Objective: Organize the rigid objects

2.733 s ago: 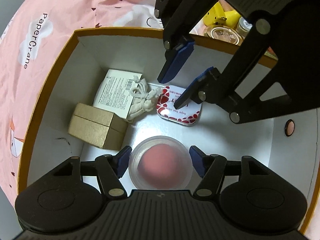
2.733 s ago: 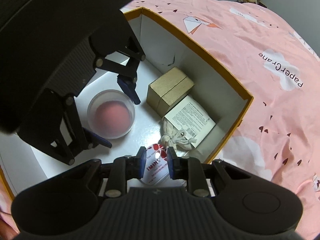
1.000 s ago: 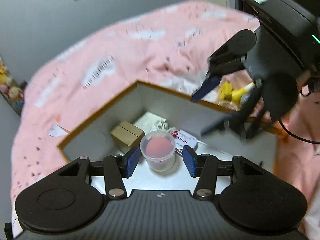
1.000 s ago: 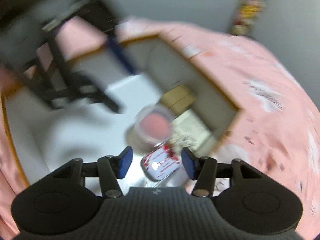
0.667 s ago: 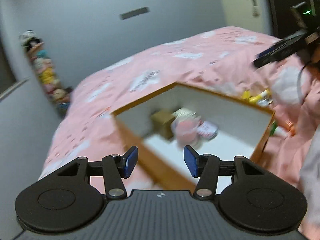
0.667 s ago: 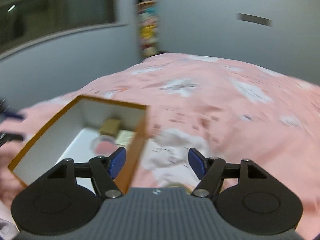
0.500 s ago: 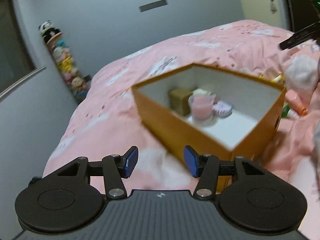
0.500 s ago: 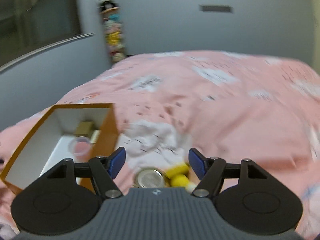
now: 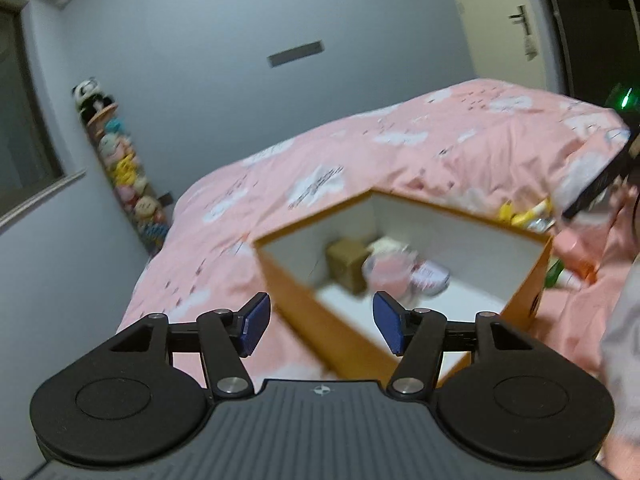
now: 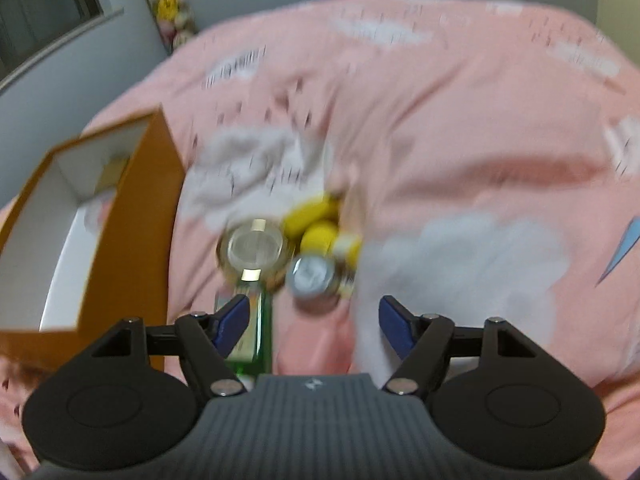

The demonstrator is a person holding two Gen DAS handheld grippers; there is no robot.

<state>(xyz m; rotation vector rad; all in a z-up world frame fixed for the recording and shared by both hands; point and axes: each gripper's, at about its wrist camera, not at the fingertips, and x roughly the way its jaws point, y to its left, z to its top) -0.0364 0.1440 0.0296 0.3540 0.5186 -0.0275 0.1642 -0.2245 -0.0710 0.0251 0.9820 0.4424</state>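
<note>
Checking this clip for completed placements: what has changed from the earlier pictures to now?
Both grippers have pulled out of the orange box, leaving the pink-filled cup and red-patterned tin inside. The left gripper backed away, its jaws just opening, nothing between them. The right gripper swung over to the jars and yellow toys on the bedspread, empty. The box contents stayed put.

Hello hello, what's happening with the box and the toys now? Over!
Both hand-held grippers open, empty. Orange box part filled. Jars and yellow toy wait on bedspread.
</note>
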